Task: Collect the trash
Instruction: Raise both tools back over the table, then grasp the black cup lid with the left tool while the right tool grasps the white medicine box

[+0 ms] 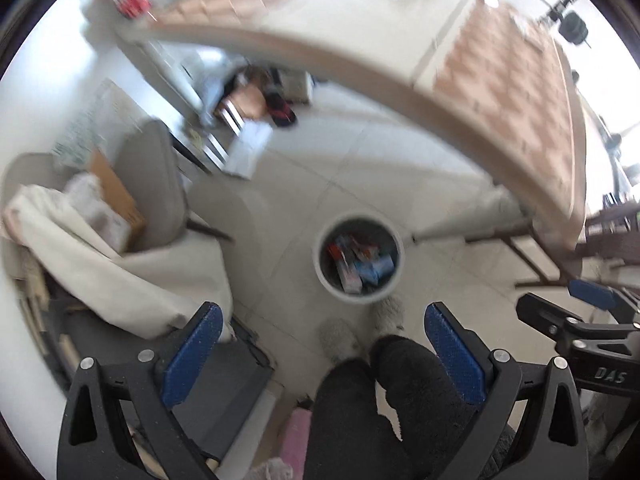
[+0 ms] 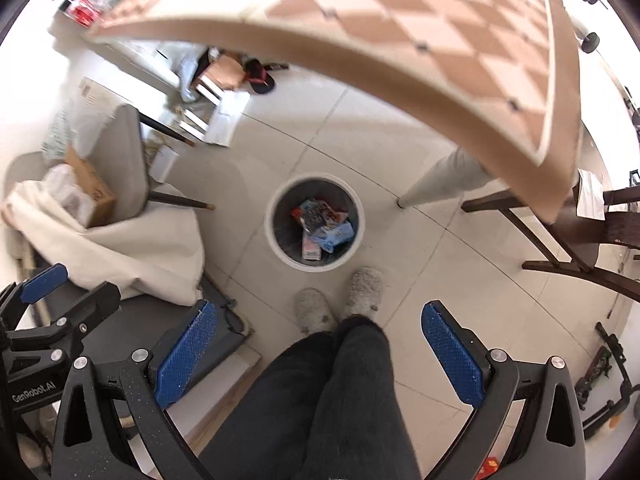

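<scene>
On the tiled floor (image 2: 460, 264) beside the table, a round white trash bin (image 2: 276, 236) stands with wrappers already inside, and both grippers hang above it with nothing in them.

The left gripper (image 1: 322, 354) has its blue-padded fingers (image 1: 192, 354) spread wide and empty; the right gripper (image 2: 320, 350) is likewise spread wide, with nothing between its pads (image 2: 450, 354). The bin sits just ahead of the person's fluffy grey slippers (image 2: 362, 290) and dark trouser legs (image 2: 320, 404), near the pale table leg (image 2: 444, 178). Colourful snack wrappers (image 2: 320, 224), red, blue and pink, lie crumpled at the bin's bottom. The checkered tabletop (image 2: 400, 20) overhangs at the top of both views. To the left, a grey chair (image 2: 124, 160) holds a cardboard box (image 2: 90, 188) and a cream cloth (image 2: 132, 248) draped toward the floor. The left view is blurred.
</scene>
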Tool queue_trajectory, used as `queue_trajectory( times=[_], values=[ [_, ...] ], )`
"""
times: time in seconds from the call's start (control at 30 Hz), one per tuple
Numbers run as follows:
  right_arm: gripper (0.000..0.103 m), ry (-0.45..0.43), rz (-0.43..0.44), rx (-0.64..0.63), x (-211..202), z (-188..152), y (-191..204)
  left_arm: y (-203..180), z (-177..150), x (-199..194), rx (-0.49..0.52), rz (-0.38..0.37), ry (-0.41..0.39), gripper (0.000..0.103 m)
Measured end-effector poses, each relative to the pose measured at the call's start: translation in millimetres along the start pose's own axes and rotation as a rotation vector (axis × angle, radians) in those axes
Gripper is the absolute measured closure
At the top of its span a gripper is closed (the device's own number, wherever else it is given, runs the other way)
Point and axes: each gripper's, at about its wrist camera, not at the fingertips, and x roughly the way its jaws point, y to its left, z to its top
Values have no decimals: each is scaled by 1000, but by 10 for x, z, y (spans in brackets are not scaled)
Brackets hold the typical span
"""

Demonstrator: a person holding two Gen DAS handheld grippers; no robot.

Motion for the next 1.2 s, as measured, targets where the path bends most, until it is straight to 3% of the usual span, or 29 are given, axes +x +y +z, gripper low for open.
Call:
queue_trajectory(
  times=[0.13,0.3,0.37,0.47,0.6,0.8,0.97,1.2],
  values=[
    [0,-71,70,26,-546,246,-50,-17,372,-423,-36,40,-111,0],
    [0,-141,133,103,-1032,729,-322,-199,1047,-640,-31,101,-239,0],
    [0,-166,140,140,-1153,997,-509,-329,1383,-627,-13,88,-264,0],
    [0,-190,142,208,-1238,1522,-899,-571,1909,-510,3,137,-256,0],
    [0,-178,107,278,-1136,2370,-1528,-857,2681,-164,-24,193,-175,0],
    [0,-166,22,366,-847,3723,-2438,-1030,3778,643,-105,154,-6,0],
    [0,-112,-5,437,-424,4632,-2937,-1081,4344,1257,-189,100,106,0],
    [0,-42,-61,464,146,5411,-3217,-1165,4732,1884,-188,113,221,0]
  ],
)
